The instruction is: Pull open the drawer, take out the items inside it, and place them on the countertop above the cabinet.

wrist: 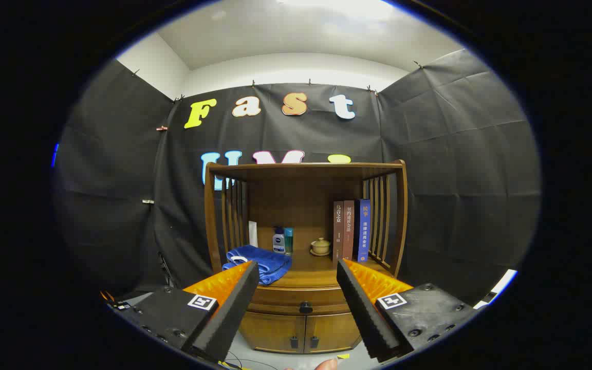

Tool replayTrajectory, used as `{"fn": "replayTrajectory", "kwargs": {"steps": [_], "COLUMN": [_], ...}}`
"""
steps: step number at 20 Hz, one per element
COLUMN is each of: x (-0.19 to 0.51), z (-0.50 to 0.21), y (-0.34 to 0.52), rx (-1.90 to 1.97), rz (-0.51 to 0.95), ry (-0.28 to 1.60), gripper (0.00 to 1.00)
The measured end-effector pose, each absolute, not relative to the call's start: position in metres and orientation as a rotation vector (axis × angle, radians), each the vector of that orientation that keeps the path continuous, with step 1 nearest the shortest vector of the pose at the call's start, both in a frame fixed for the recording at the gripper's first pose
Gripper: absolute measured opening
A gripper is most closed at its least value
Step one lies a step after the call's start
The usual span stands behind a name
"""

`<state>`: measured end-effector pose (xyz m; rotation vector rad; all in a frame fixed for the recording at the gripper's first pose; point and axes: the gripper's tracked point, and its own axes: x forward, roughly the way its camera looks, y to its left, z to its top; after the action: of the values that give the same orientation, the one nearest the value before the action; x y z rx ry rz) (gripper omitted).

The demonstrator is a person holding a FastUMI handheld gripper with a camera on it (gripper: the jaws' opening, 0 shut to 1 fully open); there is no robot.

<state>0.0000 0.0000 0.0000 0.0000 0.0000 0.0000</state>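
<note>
Two fingers spread wide, gripper (pixel 296 288) empty; I see closed drawer (pixel 303 300) knob (pixel 306 308) at 12 o'clock between them.

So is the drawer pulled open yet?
No, the drawer sits flush in the cabinet, its knob beyond the open gripper.

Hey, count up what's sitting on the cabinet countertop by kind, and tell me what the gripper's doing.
Books: 3, upright together
Bottles: 2
Towel: 1, folded, blue
Lidded cup: 1, on a saucer
White item behind the towel: 1, kind unclear
Total: 8
Gripper: open, holding nothing, aimed at the drawer knob; drawer shut.
</note>
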Motion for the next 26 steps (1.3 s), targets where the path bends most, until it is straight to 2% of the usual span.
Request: {"fn": "replayTrajectory", "kwargs": {"steps": [26], "x": [0.0062], "z": [-0.007], "y": [-0.0017], "rx": [0.002], "rz": [-0.005], "ry": [-0.003], "gripper": [0.98]}}
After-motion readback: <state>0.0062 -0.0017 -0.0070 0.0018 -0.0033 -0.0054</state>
